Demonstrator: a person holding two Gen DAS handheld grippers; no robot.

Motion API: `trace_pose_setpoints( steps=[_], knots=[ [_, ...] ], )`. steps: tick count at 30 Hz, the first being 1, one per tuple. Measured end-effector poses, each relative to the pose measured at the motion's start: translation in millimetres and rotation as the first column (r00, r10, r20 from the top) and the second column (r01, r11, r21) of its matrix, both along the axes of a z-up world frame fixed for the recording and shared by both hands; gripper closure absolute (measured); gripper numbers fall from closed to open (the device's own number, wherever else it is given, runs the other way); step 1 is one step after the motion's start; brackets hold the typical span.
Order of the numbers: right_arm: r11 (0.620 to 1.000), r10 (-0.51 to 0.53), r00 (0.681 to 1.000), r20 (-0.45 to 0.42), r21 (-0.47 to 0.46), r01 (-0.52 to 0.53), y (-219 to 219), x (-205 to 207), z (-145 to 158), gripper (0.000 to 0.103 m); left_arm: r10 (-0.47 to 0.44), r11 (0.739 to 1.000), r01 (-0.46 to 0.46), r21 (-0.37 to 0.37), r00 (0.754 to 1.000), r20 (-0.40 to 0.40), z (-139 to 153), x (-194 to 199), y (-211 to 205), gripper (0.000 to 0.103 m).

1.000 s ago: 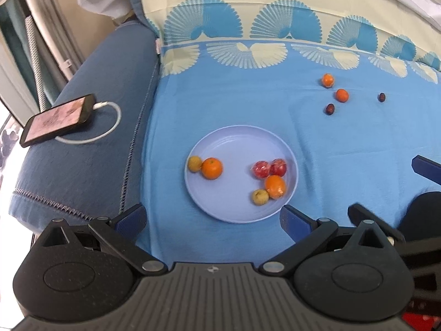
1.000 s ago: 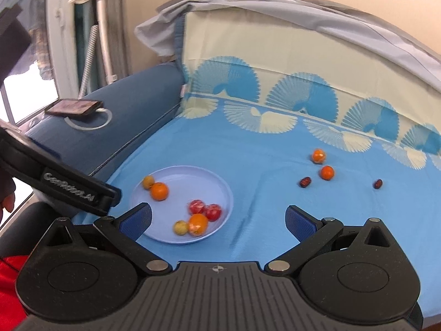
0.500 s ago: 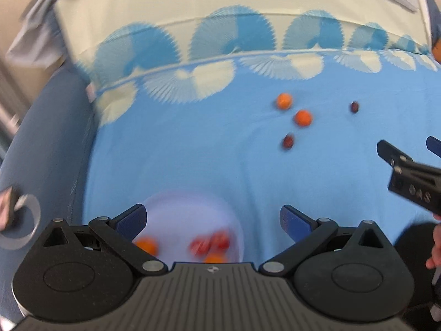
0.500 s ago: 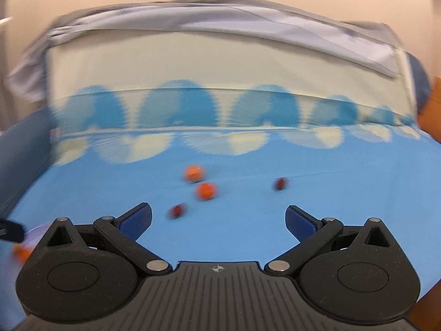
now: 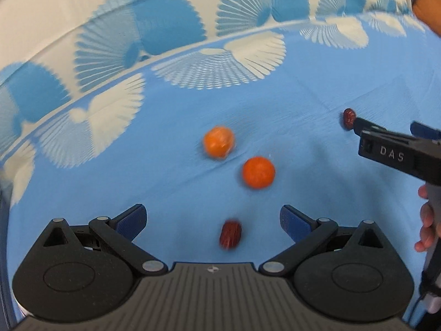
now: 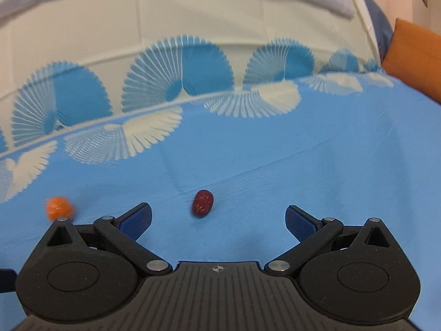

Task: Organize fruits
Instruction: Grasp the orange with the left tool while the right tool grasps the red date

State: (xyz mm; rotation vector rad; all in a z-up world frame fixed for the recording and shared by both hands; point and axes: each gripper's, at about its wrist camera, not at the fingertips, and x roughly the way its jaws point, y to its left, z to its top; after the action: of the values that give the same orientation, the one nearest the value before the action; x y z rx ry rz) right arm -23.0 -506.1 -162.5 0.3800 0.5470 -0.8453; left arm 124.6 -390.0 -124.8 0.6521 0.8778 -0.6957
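Left gripper (image 5: 212, 222) wide open, empty, straddling a red date (image 5: 230, 234) to grab it. Right gripper (image 6: 217, 218) likewise gaping, empty, lined up on another date (image 6: 202, 203) on the blue sheet (image 6: 303, 171).

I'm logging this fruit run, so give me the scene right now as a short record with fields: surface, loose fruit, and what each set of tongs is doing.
surface: blue bedsheet with fan print
loose fruit: two oranges, two red dates
left tongs: open, empty, near date between its fingers
right tongs: open, empty, far date just ahead, not gripped
other: orange cushion at far right
plate: not in view
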Motion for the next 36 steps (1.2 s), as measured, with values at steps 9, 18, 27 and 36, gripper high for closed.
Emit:
trace_pose_setpoints(
  steps=[9, 18, 27, 36],
  knots=[
    [0.996, 0.093, 0.994, -0.06, 0.004, -0.093, -31, 52, -32, 0.001, -0.014, 1.0, 0.015, 0.011, 0.997, -0.071, -50, 39, -41, 0.0],
    [0.993, 0.096, 0.991, -0.092, -0.063, -0.102, -27, 58, -52, 0.001, 0.023, 1.0, -0.025, -0.013, 0.99, -0.139, -63, 50, -36, 0.0],
    [0.996, 0.075, 0.995, -0.065, -0.037, -0.078, -32, 55, -48, 0.004, 0.038, 0.999, -0.041, -0.015, 0.989, -0.144, -55, 51, -46, 0.0],
    [0.995, 0.077, 0.994, -0.074, -0.055, -0.082, -31, 56, -50, 0.007, -0.012, 1.0, 0.01, -0.012, 0.992, -0.128, -61, 40, -52, 0.019]
  ],
)
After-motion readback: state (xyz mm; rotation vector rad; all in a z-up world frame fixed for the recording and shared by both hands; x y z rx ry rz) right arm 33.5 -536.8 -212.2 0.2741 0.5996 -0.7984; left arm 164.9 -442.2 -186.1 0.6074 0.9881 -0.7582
